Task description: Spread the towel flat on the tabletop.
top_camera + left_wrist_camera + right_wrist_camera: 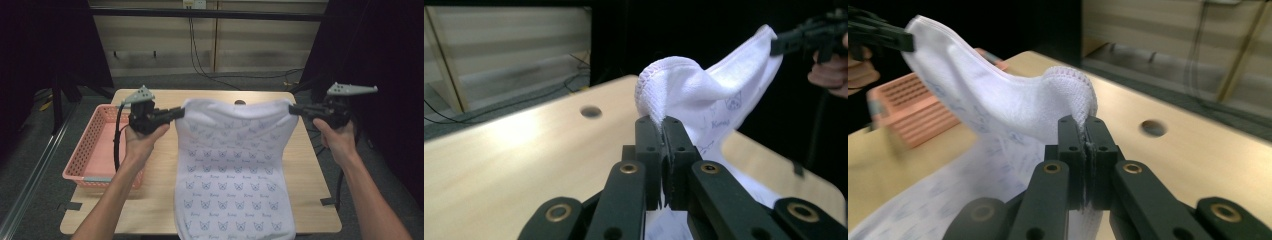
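1. A pink slatted basket (95,145) is sitting at the left edge of the wooden table (310,190).
2. A round hole (240,102) is showing near the table's far edge.
3. Black cables (200,60) are hanging down the far wall and trailing right across the floor.

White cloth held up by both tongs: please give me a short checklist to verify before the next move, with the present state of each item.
1. Left tongs shut on the white cloth corner: ok.
2. Right tongs shut on the other corner: ok.
3. Top edge stretched between both tongs: ok.
4. Lower part of the cloth resting on the table: ok.
5. Cloth apart from the pink basket: ok.
6. Bottom edge of the cloth flat: cannot tell, cut off in the high view.
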Motion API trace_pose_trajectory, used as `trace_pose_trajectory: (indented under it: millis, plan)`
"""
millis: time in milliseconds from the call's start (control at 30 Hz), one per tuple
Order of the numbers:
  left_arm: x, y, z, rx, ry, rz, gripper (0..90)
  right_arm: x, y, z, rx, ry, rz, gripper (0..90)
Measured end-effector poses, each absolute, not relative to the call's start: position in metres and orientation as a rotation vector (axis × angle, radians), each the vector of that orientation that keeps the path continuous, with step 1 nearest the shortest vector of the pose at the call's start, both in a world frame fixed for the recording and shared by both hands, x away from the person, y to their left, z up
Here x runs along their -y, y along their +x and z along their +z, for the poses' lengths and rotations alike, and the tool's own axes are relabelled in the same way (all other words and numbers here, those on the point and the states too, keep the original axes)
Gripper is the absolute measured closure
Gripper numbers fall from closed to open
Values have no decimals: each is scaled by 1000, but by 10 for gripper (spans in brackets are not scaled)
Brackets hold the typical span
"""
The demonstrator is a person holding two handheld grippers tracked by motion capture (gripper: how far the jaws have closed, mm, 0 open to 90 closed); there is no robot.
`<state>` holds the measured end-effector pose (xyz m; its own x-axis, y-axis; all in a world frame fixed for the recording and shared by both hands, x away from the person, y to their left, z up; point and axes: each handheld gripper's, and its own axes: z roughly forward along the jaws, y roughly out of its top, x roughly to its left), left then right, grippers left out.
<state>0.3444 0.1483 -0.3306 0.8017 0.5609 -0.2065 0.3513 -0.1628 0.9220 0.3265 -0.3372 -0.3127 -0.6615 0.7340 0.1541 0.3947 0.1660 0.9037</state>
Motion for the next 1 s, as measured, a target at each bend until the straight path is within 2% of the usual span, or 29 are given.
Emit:
trace_pose_trajectory:
  millis: [33,67,100,333,367,400,433,467,500,533,567,700,1000]
  plan:
    - [-147,326,-340,-704,1784,172,878,337,310,-323,-2160,1083,1486,880]
    - [-147,326,-340,-704,1784,172,878,337,310,-323,-2160,1083,1486,880]
    - [-145,317,-344,-692,1808,182,878,335,289,-338,-2200,1088,1481,879]
    - [-150,270,-372,-713,1858,104,878,333,240,-374,-2290,1132,1488,880]
    - [-151,263,-379,-739,1882,129,878,332,232,-380,-2311,1138,1462,880]
    - [-151,259,-387,-742,1887,83,878,332,226,-387,-2333,1144,1462,879]
    - [-151,246,-413,-761,1949,67,877,330,214,-405,-2376,1178,1453,880]
    - [-151,246,-413,-761,1949,67,878,330,214,-405,-2376,1178,1453,880]
    - [-152,243,-425,-763,1957,15,878,329,205,-428,-2408,1248,1449,880]
    - [-153,241,-436,-784,1968,3,878,329,205,-428,-2408,1248,1449,880]
    - [-154,239,-445,-810,1973,-16,877,328,199,-451,-2447,1321,1394,880]
    - [-159,229,-466,-821,2002,-23,878,329,192,-472,-2455,1416,1390,880]
    - [-134,233,-493,-844,2154,-85,877,318,197,-491,-2593,1425,1159,881]
